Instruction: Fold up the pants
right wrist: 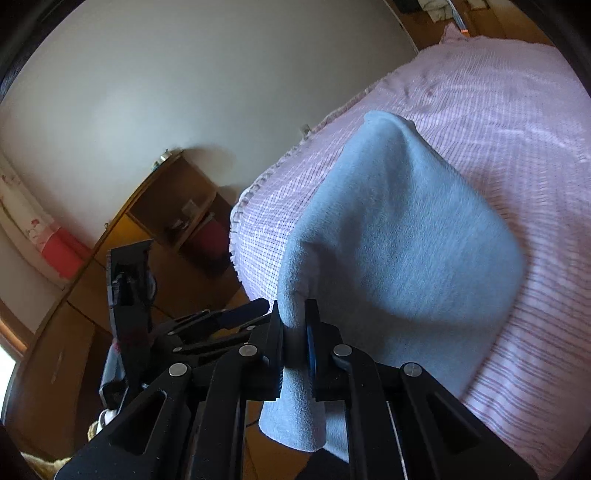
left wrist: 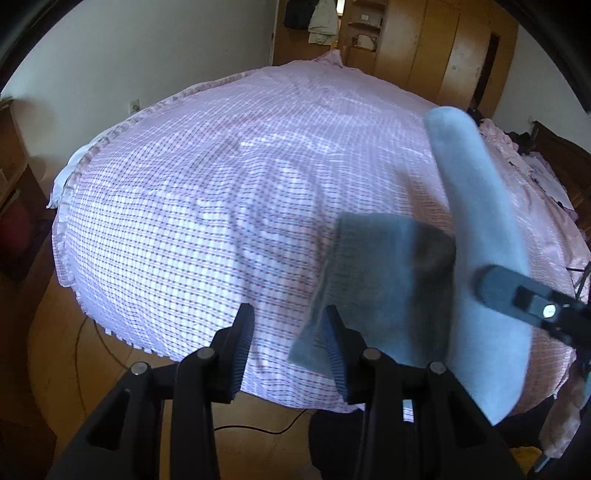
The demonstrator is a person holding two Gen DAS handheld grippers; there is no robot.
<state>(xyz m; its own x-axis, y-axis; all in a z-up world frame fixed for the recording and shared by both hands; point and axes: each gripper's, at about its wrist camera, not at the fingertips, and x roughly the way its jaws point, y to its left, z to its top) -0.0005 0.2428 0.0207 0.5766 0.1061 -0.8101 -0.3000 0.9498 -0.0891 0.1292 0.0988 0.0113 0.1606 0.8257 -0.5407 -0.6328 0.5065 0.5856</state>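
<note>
The pants (right wrist: 399, 240) are pale blue-grey fleece, lifted in a loose fold above the pink checked bedspread (right wrist: 498, 122). My right gripper (right wrist: 295, 326) is shut on a bunched edge of them, and a tail of cloth hangs below the jaws. In the left wrist view the pants (left wrist: 476, 221) hang at the right, with the blurred right gripper (left wrist: 517, 291) clamped on them. My left gripper (left wrist: 288, 336) stands open over the bed's near edge. A shadowed flap of the pants (left wrist: 380, 273) lies against its right finger, and nothing is pinched between the pads.
The bedspread (left wrist: 221, 184) covers the whole bed. A wooden wardrobe (left wrist: 443, 44) stands behind it, with clothes hanging in a doorway (left wrist: 321, 18). A wooden shelf unit (right wrist: 177, 206) sits by the wall, and a black cable (left wrist: 258, 430) runs over the wood floor.
</note>
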